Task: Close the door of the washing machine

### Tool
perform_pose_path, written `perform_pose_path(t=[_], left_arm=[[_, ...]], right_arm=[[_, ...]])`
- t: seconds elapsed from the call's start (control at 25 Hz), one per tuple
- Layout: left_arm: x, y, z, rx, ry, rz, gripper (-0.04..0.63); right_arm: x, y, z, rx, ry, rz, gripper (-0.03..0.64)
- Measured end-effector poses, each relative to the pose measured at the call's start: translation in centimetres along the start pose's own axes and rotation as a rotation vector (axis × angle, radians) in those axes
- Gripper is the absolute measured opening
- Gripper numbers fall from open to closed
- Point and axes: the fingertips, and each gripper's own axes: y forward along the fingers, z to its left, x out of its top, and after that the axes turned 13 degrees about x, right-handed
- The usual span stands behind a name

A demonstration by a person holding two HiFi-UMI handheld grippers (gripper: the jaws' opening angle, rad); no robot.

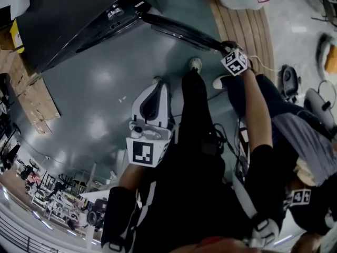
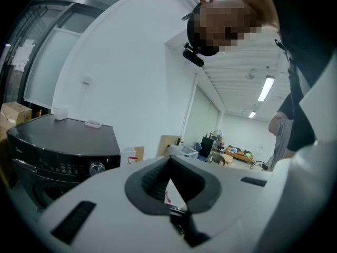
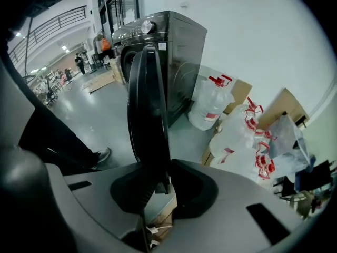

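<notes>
Our right arm is stretched forward, right gripper [image 1: 228, 47] tipped steeply down, fingers clamped on the door [image 3: 149, 115] edge. Our left gripper [image 1: 157, 86] is near level, fingers together, empty.

Seen from above, the washer [image 1: 68, 20] stands at upper left. Its door [image 1: 179, 31] swings out to the right, with its far edge between the jaws of the right gripper [image 1: 225, 46]. The left gripper [image 1: 157, 86] sits below the door, apart from it, before the person's legs [image 1: 195, 120]. Boxes [image 1: 34, 101] lie left of the washer. Water jugs [image 3: 210, 107] stand beside it, by the wall [image 3: 253, 36].
</notes>
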Motion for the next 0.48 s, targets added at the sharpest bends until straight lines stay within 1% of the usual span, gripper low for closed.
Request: perform_pose_path(t=[0.2,0.32,0.48], left_arm=[[-0.4,-4.2,4.4,-0.053,0.017,-0.020,0.003],[-1.3,-6.7,7.3,-0.077,0.024,-0.020,0.003],[-2.3,-9.5,9.9,-0.102,0.036,-0.017,0.003]], right_arm=[[-0.7,1.1,6.7,-0.023,0.114,-0.005,0.066],[-0.8,2.2,11.0,-0.033,0.198,-0.025,0.066],[-0.4,3.5,15.7,-0.057,0.290,-0.069,0.066]])
